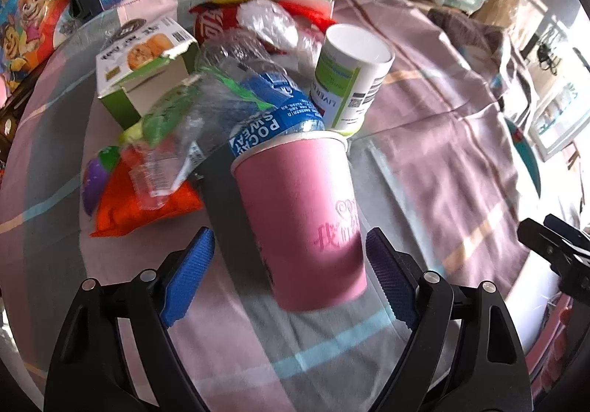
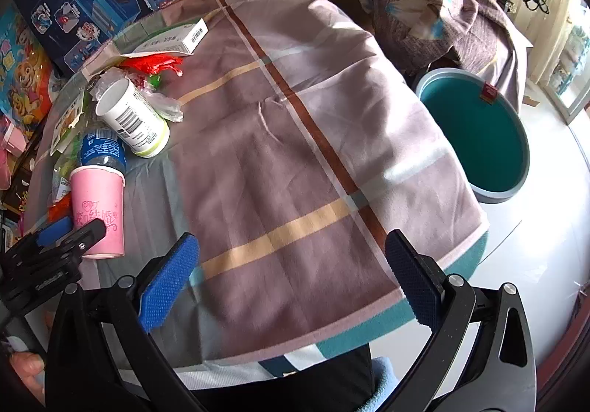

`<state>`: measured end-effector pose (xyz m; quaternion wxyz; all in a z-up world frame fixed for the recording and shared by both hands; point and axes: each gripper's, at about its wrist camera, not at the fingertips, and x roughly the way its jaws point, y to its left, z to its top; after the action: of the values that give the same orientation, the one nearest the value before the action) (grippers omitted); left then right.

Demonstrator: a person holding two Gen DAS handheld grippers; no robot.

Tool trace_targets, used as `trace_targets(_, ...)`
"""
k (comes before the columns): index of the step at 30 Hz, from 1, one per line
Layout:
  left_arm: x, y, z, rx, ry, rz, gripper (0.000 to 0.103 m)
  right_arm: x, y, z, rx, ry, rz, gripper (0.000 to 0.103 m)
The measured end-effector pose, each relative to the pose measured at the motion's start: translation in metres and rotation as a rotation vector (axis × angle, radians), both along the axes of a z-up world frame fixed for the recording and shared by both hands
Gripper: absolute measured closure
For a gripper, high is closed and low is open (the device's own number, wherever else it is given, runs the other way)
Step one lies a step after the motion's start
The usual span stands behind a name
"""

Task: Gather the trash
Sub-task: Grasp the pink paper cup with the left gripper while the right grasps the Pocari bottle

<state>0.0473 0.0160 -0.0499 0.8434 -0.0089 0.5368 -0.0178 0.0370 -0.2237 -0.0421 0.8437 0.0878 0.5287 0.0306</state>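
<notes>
- Now the pink cup [image 1: 302,224] lies on its side on the tabletop [image 1: 424,161], beside a bottle [image 1: 258,109].
- Left gripper [image 1: 291,279] is spread wide around the cup, not squeezing.
- Right gripper [image 2: 291,283] is spread wide, holding nothing.
- Paper cups look light and squash easily; pinch the middle softly.

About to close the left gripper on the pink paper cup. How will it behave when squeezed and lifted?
The pink paper cup looks thin-walled, so it probably dents under a hard squeeze. Likely light. It stands upside down, rim against the Pocari Sweat bottle, which may shift.

Black claw [image 2: 291,279] frames, blue knurled pads [image 1: 188,279], silver screws.
</notes>
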Motion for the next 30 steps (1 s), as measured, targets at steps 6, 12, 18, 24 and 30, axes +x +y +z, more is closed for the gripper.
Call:
trace_targets(6,0.008,-0.004,-0.015,-0.032,0.054,-0.023,0.039,0.008,-0.002,-0.009,0.048,0.029,0.004,0.006)
trace_targets(12,-0.012,-0.005,0.001,-0.055,0.027,-0.078,0.041,0.011,0.015,-0.006,0.105,0.04,0.075,0.031)
trace_targets(18,-0.03,0.016,0.03,-0.115,-0.018,-0.058,0.042,0.017,0.047,0.011,0.148,0.051,0.165,0.034)
trace_targets(24,-0.032,0.06,0.062,-0.139,-0.099,0.005,0.042,0.031,0.081,0.029,0.156,0.048,0.241,0.051)
trace_targets(30,-0.017,0.102,0.072,-0.153,-0.151,0.064,0.042,0.057,0.137,0.036,0.158,0.083,0.336,0.057)
